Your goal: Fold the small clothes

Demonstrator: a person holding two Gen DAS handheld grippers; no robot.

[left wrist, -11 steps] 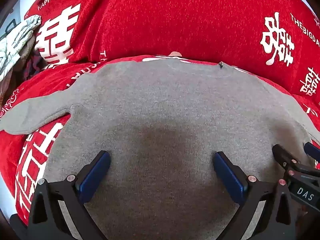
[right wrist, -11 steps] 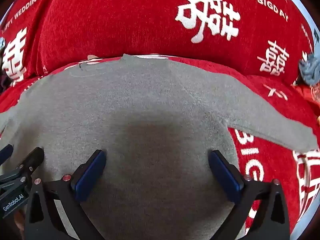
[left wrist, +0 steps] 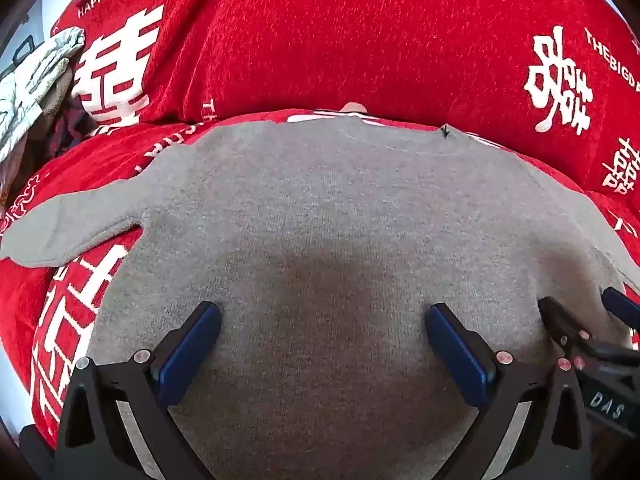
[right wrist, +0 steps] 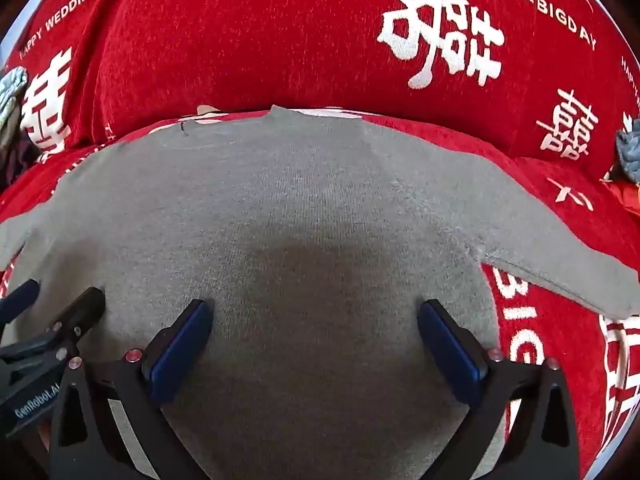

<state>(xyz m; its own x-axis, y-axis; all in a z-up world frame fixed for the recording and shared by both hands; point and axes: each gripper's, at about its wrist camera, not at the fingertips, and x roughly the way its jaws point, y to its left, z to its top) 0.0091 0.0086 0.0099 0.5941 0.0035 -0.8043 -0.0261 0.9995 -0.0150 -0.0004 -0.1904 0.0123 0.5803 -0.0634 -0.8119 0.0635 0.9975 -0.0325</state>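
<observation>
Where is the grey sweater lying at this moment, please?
In both wrist views the grey sweater lies flat, sleeves spread, on the red cover, under both open tools.

Grey knitted sweater (left wrist: 320, 208), spread flat and unfolded on a red cover with white lettering (left wrist: 360, 40); neckline at the far edge, both sleeves extended outward to either side.

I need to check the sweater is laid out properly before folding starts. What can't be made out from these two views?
- Grey sweater hem: in both wrist views, hidden behind the open left tongs and right tongs and cut by the bottom edge.
- Left sleeve cuff: cut by the left view's edge.
- Right sleeve cuff: cut by the right view's edge.
- Pale bundle: at the left view's rim, too distorted to identify.
</observation>
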